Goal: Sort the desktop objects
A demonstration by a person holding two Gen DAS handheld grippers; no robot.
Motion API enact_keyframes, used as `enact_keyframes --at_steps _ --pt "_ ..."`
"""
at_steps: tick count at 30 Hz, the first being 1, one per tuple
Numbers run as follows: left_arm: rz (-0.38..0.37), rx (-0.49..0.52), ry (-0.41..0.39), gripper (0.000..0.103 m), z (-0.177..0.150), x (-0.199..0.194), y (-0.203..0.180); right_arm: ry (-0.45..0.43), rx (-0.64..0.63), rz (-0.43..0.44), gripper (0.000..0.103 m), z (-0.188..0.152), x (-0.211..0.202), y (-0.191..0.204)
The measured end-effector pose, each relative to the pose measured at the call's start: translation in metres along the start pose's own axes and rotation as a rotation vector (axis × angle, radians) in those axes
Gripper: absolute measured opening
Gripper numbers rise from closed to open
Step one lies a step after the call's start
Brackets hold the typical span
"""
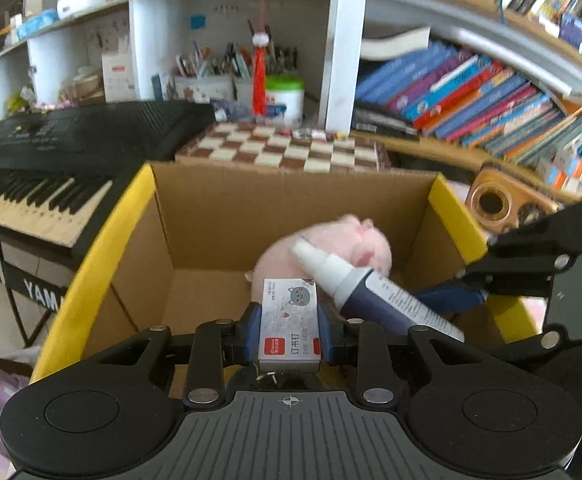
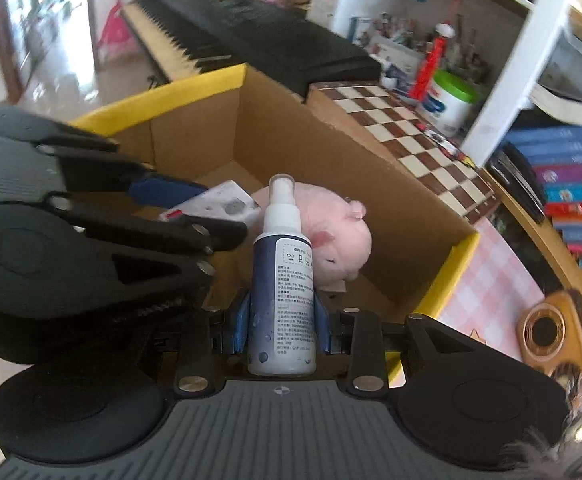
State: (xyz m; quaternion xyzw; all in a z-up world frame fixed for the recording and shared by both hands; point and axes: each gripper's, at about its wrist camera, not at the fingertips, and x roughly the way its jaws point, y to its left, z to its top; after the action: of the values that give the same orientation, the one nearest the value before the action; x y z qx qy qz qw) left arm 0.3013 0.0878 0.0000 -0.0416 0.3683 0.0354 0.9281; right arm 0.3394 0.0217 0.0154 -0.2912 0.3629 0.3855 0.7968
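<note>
My left gripper (image 1: 290, 330) is shut on a small grey staple box (image 1: 290, 322) with a red label, held above the open cardboard box (image 1: 227, 216) with yellow flaps. My right gripper (image 2: 282, 322) is shut on a dark blue spray bottle (image 2: 282, 280) with a white nozzle, also over the box. A pink plush pig (image 2: 335, 236) lies inside the box; it also shows in the left wrist view (image 1: 331, 248). The bottle (image 1: 375, 292) and the right gripper (image 1: 467, 296) appear on the right in the left wrist view. The left gripper (image 2: 195, 208) with the staple box (image 2: 219, 202) shows on the left in the right wrist view.
A black keyboard (image 1: 51, 160) stands left of the box. A chessboard (image 1: 283, 148) lies behind it, with a green-lidded white tub (image 1: 285, 98) and pen holders beyond. Bookshelves (image 1: 491, 100) fill the right. A wooden item with round holes (image 2: 551, 332) sits on a pink checked cloth (image 2: 487, 280).
</note>
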Motion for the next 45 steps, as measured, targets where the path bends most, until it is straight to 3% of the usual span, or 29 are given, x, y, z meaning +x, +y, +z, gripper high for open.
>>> enact_keyframes --at_steps 9,17,28,32,35,45 --pt "0.006 0.010 0.030 0.029 -0.003 0.003 0.000 0.045 -0.053 0.005 0.031 0.001 0.015 0.005" --pt "-0.006 0.012 -0.042 0.032 0.000 -0.014 0.000 -0.013 0.001 -0.008 0.033 0.000 -0.001 0.005" --pt "-0.020 0.032 -0.229 0.061 0.007 -0.070 -0.010 -0.150 0.178 -0.109 0.035 -0.013 -0.065 -0.007" --pt "-0.026 0.031 -0.285 0.076 0.002 -0.093 -0.011 -0.212 0.264 -0.163 0.045 -0.027 -0.090 -0.005" --pt "-0.021 0.032 -0.322 0.090 -0.005 -0.110 -0.012 -0.246 0.325 -0.205 0.046 -0.039 -0.108 0.001" --pt "-0.023 0.061 -0.367 0.099 -0.041 -0.160 -0.010 -0.326 0.530 -0.347 0.055 -0.088 -0.162 0.028"
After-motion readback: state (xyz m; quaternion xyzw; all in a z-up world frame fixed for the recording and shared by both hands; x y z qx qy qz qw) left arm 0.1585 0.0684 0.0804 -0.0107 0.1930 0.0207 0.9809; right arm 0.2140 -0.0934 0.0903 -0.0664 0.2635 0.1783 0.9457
